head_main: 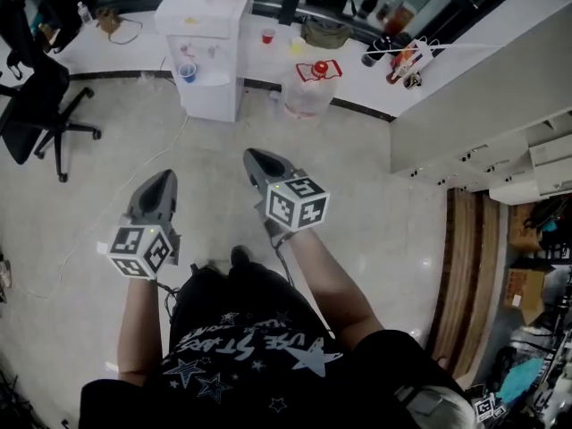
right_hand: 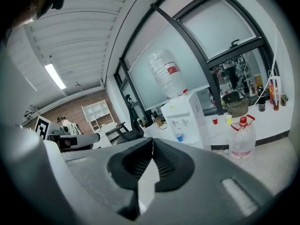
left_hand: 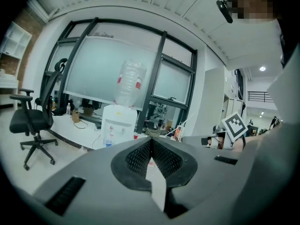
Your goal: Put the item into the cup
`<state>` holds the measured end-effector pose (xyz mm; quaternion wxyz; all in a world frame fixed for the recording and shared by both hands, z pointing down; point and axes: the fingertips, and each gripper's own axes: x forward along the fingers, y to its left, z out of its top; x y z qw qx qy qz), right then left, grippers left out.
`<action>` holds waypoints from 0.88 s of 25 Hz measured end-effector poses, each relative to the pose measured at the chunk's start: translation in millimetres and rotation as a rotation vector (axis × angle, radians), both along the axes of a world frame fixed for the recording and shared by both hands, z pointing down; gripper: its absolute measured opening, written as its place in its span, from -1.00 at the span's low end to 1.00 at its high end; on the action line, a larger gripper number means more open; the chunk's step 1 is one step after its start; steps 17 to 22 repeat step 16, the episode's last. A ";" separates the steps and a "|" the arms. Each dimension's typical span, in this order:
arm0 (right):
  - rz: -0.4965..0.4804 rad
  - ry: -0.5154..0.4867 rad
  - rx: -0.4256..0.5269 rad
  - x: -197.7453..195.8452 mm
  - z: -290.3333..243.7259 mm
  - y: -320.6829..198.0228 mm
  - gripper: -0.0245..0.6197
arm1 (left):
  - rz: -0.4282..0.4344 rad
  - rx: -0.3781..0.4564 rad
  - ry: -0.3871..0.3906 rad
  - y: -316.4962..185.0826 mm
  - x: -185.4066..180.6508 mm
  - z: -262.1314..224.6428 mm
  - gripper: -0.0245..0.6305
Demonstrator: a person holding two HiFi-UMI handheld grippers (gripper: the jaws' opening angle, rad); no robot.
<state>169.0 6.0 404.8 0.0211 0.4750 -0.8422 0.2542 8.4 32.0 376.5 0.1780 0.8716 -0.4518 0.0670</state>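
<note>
L gripper (left_hand: 151,141): jaws fully together, ribbed pads meet along one line at the tip, nothing between them. Held in the air, touching nothing. In head view it (head_main: 164,179) sits low-left, pointing fwd over bare floor.

R gripper (right_hand: 152,142): same, jaws closed tip to tip, nothing in them, not touching anything. In head view it (head_main: 251,156) is just right of the L one, a bit further fwd; the two are apart.

Ahead of both: white water dispenser (head_main: 210,47) against a low white ledge (head_main: 357,74), w/ an upturned clear bottle (right_hand: 165,74) on top. Blue cup (head_main: 187,72) stands in the dispenser's tap recess, upright; contents can't be made out. It's well apart from both grippers.

On the ledge behind, right of the dispenser: red cup (head_main: 268,36) and yellow cup (head_main: 297,46), both upright, insides not visible. Green bag (head_main: 326,32) just beside them.

On the floor right of the dispenser, against the ledge: big clear jug (head_main: 310,86) w/ red cap and handle.

Black office chair (head_main: 40,105) far left. Which thing is the task's item can't be told.
</note>
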 end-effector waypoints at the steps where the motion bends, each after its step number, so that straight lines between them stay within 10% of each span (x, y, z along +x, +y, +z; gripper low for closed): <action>1: 0.002 0.003 0.003 0.7 -1.3 3.4 -0.91 | 0.004 0.003 0.001 1.9 1.4 -1.6 -0.91; 22: -0.025 0.091 0.052 -55.2 -22.7 96.1 -0.92 | 0.017 0.008 0.003 94.6 -42.7 -14.6 -0.91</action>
